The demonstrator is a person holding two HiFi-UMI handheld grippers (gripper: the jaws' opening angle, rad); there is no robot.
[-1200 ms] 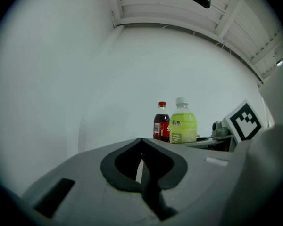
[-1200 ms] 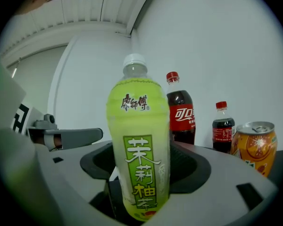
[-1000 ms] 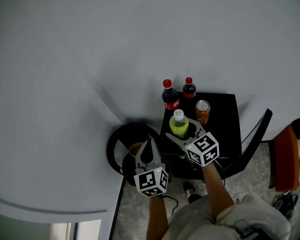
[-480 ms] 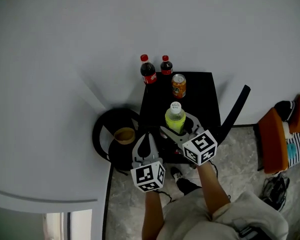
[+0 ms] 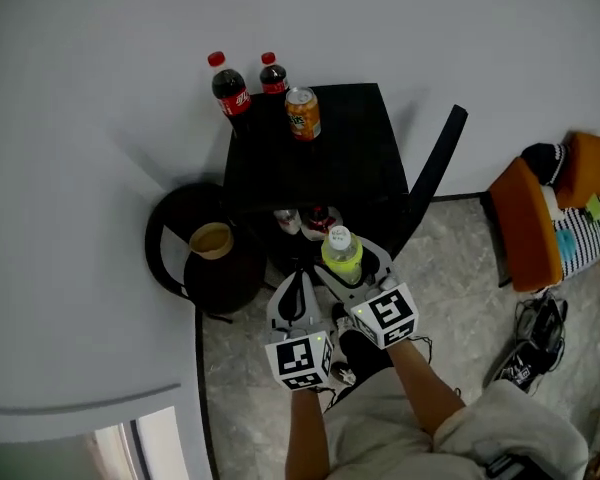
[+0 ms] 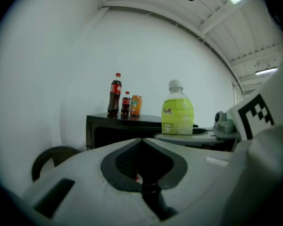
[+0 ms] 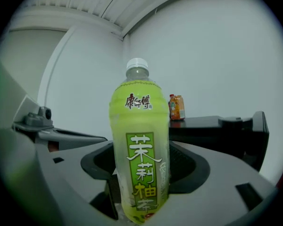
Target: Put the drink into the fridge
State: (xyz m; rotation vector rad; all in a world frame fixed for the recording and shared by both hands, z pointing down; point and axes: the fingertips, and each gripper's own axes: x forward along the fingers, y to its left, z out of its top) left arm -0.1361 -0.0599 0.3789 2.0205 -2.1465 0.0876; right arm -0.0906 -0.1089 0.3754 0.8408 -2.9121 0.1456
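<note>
In the head view, our right tool [image 5: 352, 270] is clamped on the green bottle [image 5: 341, 254]. The bottle is held upright in the air, just in front of the black desk [image 5: 360, 168]. Our left tool [image 5: 298, 290] hangs just beside it.

In the left gripper view, its jaws are pressed together on nothing.

In the right gripper view, the jaws pinch the bottle low on its body. We judge it top-heavy there, so a quick swing could tip it or let it slip. We see no fridge, so a blind turn risks knocking the bottle against the left tool or the desk.
</note>
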